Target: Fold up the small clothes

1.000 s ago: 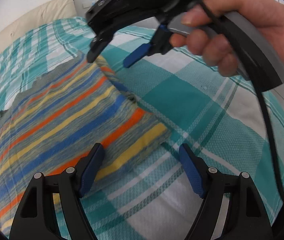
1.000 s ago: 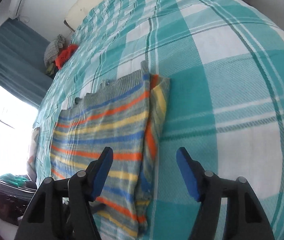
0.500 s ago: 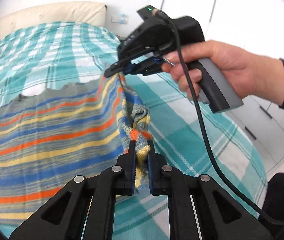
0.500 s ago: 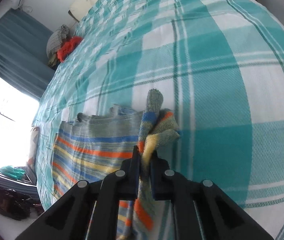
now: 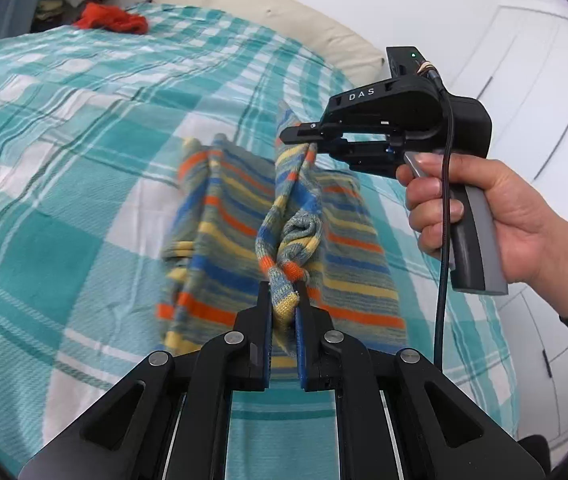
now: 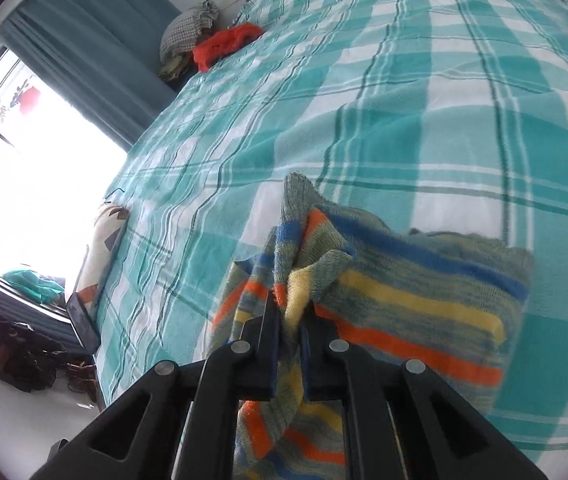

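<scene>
Both grippers have just closed and lifted, so the left gripper [image 5: 284, 312] and right gripper [image 5: 311, 145] each pinch an edge of the striped knit garment [image 5: 220, 248], raised off the plaid bedspread [image 5: 64, 160] — fold under way, not yet laid.

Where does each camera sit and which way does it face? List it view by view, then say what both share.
Left wrist: sits behind the left tool, facing down across the bed toward the headboard; shows the right tool and the hand gripping it.
Right wrist: sits behind the right tool, facing across the bed toward the window; only its own fingers show.
Shared: the striped knit garment each tool pinches, and the red cloth.
</scene>
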The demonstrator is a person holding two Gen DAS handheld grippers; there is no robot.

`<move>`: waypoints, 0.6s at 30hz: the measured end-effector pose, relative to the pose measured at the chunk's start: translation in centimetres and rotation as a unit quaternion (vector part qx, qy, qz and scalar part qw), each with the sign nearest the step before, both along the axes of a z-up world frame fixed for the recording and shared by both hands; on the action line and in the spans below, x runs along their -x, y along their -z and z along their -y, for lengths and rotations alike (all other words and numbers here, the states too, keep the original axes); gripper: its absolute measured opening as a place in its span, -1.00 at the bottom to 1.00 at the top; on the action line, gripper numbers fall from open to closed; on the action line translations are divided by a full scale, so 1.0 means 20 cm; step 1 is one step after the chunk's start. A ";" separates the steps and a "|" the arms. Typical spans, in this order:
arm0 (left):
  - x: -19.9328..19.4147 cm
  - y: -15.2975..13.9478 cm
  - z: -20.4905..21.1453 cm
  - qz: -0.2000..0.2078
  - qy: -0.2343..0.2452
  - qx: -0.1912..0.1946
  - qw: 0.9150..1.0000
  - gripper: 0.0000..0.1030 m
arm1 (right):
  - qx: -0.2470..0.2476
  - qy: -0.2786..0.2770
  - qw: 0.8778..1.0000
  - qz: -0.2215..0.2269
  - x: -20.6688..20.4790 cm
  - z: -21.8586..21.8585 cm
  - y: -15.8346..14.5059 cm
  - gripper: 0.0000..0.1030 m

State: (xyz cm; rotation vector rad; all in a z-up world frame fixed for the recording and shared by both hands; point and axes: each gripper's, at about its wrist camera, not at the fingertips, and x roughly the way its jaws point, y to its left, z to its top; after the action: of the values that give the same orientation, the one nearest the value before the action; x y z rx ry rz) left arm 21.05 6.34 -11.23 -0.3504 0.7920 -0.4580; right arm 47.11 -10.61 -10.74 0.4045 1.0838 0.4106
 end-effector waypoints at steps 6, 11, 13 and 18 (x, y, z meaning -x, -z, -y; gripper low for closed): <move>-0.05 0.10 -0.06 -0.029 -0.019 -0.018 0.999 -0.78 | -0.009 -0.016 1.000 -0.011 -0.07 -0.24 0.15 -0.59; -0.01 0.07 -0.15 -0.046 -0.038 -0.009 0.998 -0.01 | -0.086 -0.022 0.996 0.009 0.02 -0.21 0.14 0.17; 0.04 0.00 -0.19 -0.021 -0.042 0.001 0.999 0.35 | -0.075 -0.015 0.996 0.036 0.10 -0.14 0.06 0.17; -0.06 -0.14 -0.13 0.021 -0.024 -0.016 0.999 0.64 | 0.074 -0.028 0.992 0.095 0.43 0.04 -0.06 0.17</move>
State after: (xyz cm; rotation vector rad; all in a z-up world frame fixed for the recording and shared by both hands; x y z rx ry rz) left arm 22.27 9.00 -8.53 -0.3279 0.7472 -0.4058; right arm 38.56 -11.50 -9.60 0.1987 0.9344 0.4066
